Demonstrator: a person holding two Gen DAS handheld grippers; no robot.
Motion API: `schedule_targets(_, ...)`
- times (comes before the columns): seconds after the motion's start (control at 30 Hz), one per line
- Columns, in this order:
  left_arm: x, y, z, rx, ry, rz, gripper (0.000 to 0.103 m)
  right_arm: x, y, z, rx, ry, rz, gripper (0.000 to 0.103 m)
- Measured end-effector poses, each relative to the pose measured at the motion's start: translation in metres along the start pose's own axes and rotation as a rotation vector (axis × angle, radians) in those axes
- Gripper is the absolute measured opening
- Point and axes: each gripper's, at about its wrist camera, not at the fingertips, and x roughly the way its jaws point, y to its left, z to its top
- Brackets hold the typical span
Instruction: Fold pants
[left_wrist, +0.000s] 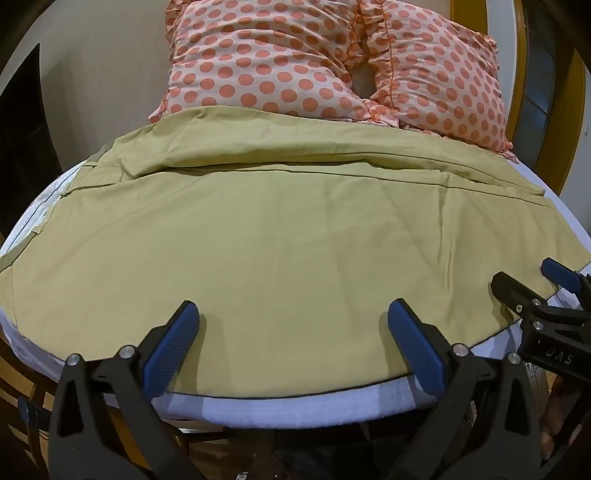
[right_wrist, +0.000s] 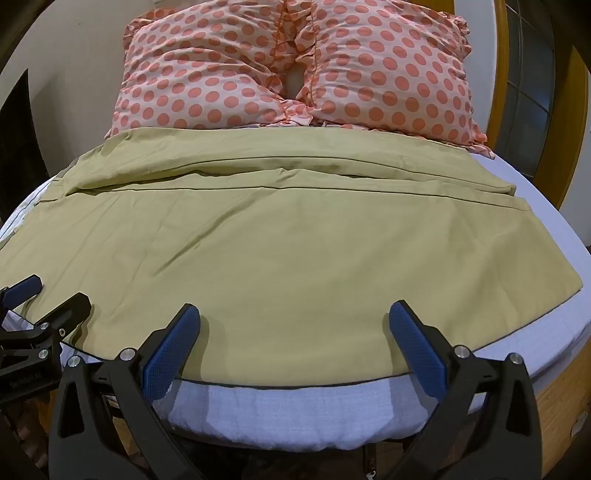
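Olive-green pants (left_wrist: 280, 243) lie spread flat across a white bed, legs running sideways, with one leg folded over at the far side; they also fill the right wrist view (right_wrist: 280, 251). My left gripper (left_wrist: 293, 314) is open and empty, hovering over the near edge of the pants. My right gripper (right_wrist: 294, 314) is open and empty over the same near edge, further right. The right gripper shows at the right edge of the left wrist view (left_wrist: 524, 277). The left gripper shows at the left edge of the right wrist view (right_wrist: 51, 291).
Two pink pillows with orange polka dots (left_wrist: 332, 62) (right_wrist: 295, 66) lean at the head of the bed behind the pants. The white mattress edge (right_wrist: 295, 410) runs just below my fingers. A wooden door frame (right_wrist: 498, 66) stands at the right.
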Motion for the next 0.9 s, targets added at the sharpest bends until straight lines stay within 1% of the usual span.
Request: schedule_targets(0.9,-0.0003,0.0000,0.0000,0.001,-0.006,0.001,0.101,-0.0004,0.0000,-0.0004,0.000,-0.007,0.000,0.102)
